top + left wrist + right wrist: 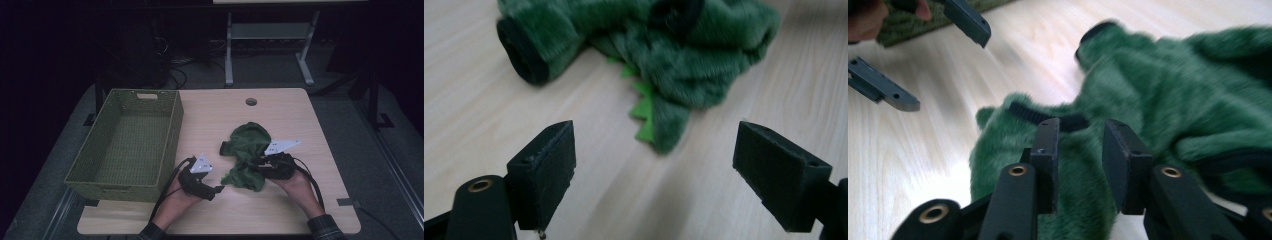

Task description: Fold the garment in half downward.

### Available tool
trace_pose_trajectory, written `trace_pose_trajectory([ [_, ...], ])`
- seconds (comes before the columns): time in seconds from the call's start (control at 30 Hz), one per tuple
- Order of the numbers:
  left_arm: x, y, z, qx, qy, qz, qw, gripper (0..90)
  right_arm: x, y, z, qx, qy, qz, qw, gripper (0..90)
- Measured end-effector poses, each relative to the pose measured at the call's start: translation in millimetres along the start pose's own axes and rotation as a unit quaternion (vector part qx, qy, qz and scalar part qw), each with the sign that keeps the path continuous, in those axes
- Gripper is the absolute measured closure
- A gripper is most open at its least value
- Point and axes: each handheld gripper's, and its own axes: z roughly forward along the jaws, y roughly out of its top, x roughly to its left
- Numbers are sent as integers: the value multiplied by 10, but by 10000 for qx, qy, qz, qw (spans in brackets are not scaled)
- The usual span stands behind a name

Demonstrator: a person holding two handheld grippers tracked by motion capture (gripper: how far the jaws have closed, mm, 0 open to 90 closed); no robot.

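While lying crumpled, green plush garment [246,152] touches right hand-held gripper [257,164].

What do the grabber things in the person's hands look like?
Each hand holds a black tool. The left gripper and the right gripper each carry a pale grey three-cornered plate with small dots on top, and a black cable trails from each. Their jaws are flat black blocks on arms with brass-coloured rivets. A dark checked sleeve covers each wrist.
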Motion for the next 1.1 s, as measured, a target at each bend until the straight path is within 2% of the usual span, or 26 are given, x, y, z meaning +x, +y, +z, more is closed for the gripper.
trace_pose_trajectory([
  [0.1,56,111,16,7,-42,22,10000,168,-30,38,-53,-140,-122,20,9998,639],
  [0.2,112,221,45,-15,-133,-28,9999,169,-76,65,-78,-105,-298,94,9995,611],
  [0.27,161,303,66,-45,-135,28,9999,181,-128,86,-102,-186,-404,78,9990,603],
  [0.33,199,361,90,-60,-158,60,9998,191,-166,114,-131,-160,-475,146,9986,587],
  [0.53,361,542,174,-183,-137,183,9996,224,-344,179,-194,-244,-601,334,9973,568],
  [0.77,569,767,280,-248,-68,320,9992,295,-568,279,-225,-223,-734,574,9954,556],
  [0.93,709,881,396,-276,-17,309,9991,331,-718,328,-210,-224,-778,732,9940,565],
  [1.1,860,978,516,-313,67,204,9993,371,-842,349,-188,-285,-862,776,9928,570],
])
